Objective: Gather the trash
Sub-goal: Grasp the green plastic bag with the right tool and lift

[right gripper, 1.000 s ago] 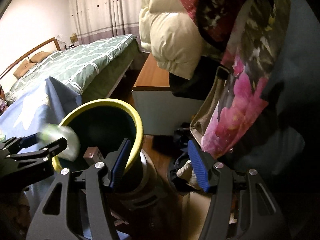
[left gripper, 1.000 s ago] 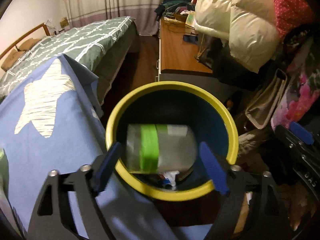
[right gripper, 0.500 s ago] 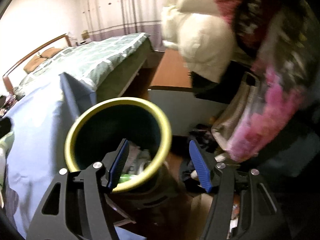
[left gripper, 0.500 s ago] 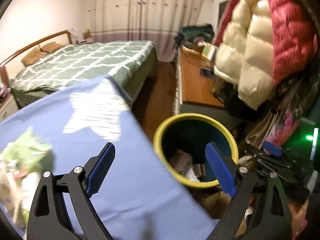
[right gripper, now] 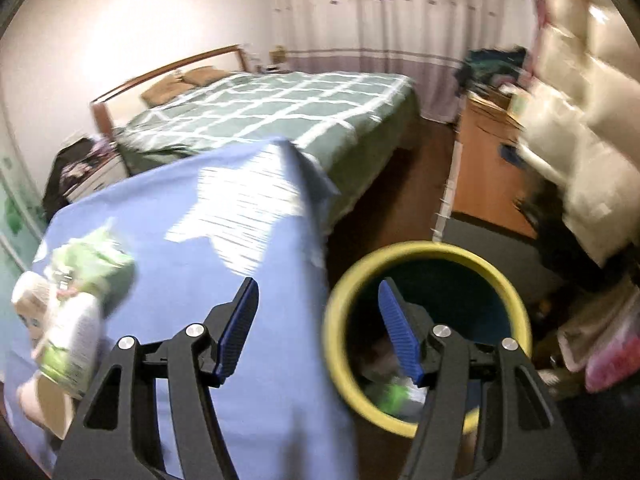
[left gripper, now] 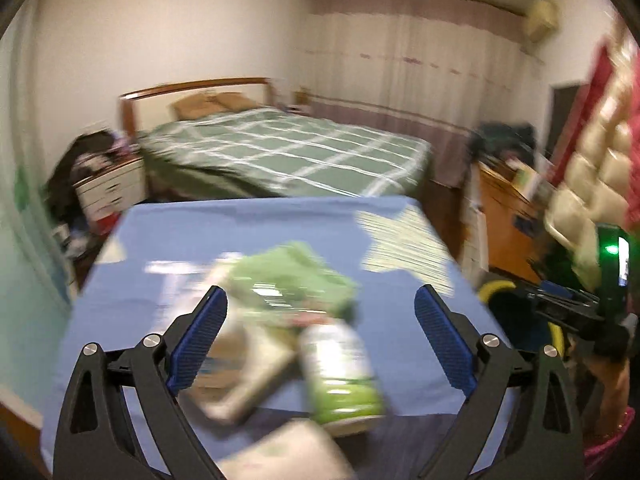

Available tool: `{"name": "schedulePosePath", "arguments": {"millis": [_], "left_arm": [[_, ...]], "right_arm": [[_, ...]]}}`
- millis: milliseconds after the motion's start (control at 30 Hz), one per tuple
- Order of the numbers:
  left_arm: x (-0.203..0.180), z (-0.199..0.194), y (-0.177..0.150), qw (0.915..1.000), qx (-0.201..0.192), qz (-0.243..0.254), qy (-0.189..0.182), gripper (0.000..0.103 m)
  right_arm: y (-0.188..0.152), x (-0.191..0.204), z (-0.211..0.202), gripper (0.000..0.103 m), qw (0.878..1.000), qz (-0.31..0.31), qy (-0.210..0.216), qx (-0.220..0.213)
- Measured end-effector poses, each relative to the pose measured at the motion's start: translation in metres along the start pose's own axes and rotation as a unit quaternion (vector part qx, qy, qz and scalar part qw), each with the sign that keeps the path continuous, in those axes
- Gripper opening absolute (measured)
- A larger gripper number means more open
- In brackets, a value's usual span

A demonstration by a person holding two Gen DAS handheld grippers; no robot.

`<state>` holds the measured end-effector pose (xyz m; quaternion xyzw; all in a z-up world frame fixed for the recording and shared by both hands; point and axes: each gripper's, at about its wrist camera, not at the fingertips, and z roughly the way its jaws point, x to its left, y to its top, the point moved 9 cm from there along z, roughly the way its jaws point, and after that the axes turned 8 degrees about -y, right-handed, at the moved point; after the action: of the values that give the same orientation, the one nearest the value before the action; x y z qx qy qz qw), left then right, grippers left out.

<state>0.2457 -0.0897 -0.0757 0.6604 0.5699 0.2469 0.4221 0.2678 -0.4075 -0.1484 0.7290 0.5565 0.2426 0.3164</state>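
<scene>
Trash (left gripper: 296, 320) lies blurred on the blue cloth (left gripper: 248, 228): a green-labelled can (left gripper: 340, 372), a green wrapper (left gripper: 296, 276) and some cartons. We see the left gripper (left gripper: 320, 340) above it, jaws spread wide and just opened further, nothing between them. The right gripper (right gripper: 318, 332) is half open and empty over the rim of the yellow bin (right gripper: 512, 292), beside the cloth, with trash inside.
</scene>
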Motion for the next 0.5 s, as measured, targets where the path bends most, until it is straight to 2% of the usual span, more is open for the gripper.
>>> {"name": "schedulePosePath", "arguments": {"millis": [200, 400, 500], "left_arm": [[0.113, -0.020, -0.005, 0.9939, -0.031, -0.048, 0.094, 0.094], [0.197, -0.014, -0.032, 0.9824, -0.029, -0.087, 0.163, 0.094], [0.219, -0.009, -0.042, 0.9774, -0.029, -0.092, 0.188, 0.094]], "right_arm": [[0.022, 0.105, 0.006, 0.060, 0.994, -0.051, 0.092, 0.014], [0.029, 0.203, 0.019, 0.060, 0.979, -0.103, 0.170, 0.050], [0.028, 0.237, 0.028, 0.060, 0.974, -0.123, 0.179, 0.063]]}}
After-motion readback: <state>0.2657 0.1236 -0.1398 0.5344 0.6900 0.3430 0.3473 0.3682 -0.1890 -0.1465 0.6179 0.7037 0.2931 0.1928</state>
